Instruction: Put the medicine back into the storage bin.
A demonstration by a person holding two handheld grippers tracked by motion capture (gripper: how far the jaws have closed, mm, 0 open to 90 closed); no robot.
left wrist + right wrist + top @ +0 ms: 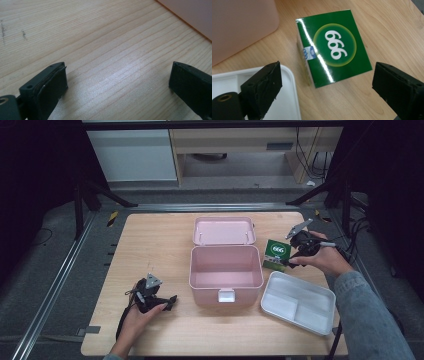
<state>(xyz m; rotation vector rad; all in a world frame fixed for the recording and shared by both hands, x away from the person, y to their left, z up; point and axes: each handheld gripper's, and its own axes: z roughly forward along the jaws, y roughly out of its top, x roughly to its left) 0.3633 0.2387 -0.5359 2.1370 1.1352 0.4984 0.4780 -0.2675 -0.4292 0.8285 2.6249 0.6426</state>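
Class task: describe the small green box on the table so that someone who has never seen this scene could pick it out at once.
Find the open pink case in the middle of the wooden table. Just right of it, beyond the white tray, stands the small green box. It alone is green, with white "666" in a yellow-ringed circle.

The table (150, 250) is pale wood with a fine straight grain and a soft satin sheen. At its centre, the pink box (226, 270) looks like smooth, matt plastic. At about three o'clock from it, the green carton (334, 47) is glossy printed card catching a bright streak of light. The white tray (320, 295), at four o'clock, looks like smooth plastic. Both grippers' pads (265, 85) are matt black and slightly rough.
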